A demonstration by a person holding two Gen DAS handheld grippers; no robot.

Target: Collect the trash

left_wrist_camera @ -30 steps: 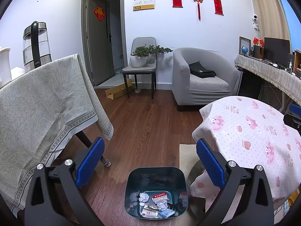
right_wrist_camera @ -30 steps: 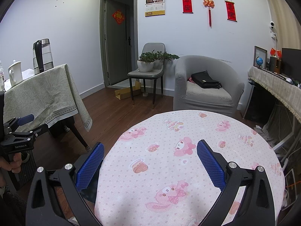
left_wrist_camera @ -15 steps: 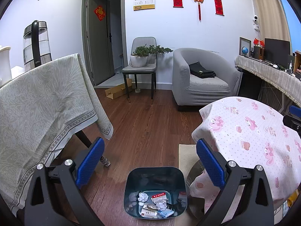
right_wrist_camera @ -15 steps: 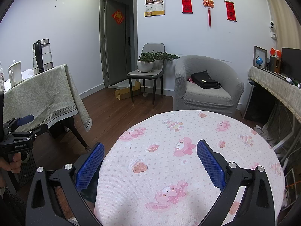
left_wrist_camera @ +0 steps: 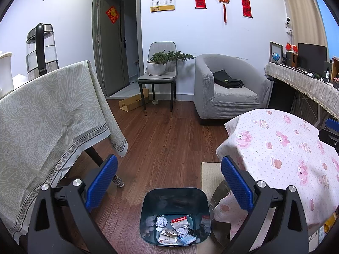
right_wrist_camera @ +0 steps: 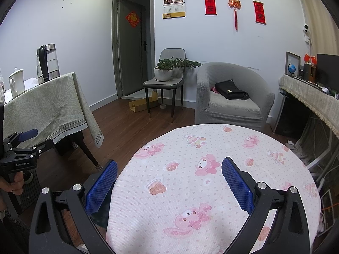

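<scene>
Fingers [left_wrist_camera: 101, 182] on the left gripper [left_wrist_camera: 168, 180] stood wide apart, blue pads gripping nothing, hovering above the dark trash bin [left_wrist_camera: 175, 196] on the wooden floor [left_wrist_camera: 165, 139]. Down in that bin lay the collected trash: a crumpled paper ball [left_wrist_camera: 161, 221], a red-and-white packet [left_wrist_camera: 179, 221], a second paper wad [left_wrist_camera: 182, 231] and a blue wrapper [left_wrist_camera: 187, 239]. The bin sat just beside the draped edge of the pink cartoon-print tablecloth [left_wrist_camera: 281, 148], with a green-patterned tablecloth [left_wrist_camera: 46, 114] hanging well off to the left and an electric kettle [left_wrist_camera: 42, 48] standing on top of it.

Over to the right wrist view: the right gripper [right_wrist_camera: 169, 180] was spread open too, fingers [right_wrist_camera: 237, 184] empty, hanging over the round pink tabletop [right_wrist_camera: 211, 169]. At the left edge a hand [right_wrist_camera: 12, 182] clutched the other gripper's handle. Grey armchair [right_wrist_camera: 231, 97] in the background, black bag [right_wrist_camera: 231, 90] on its seat.
</scene>
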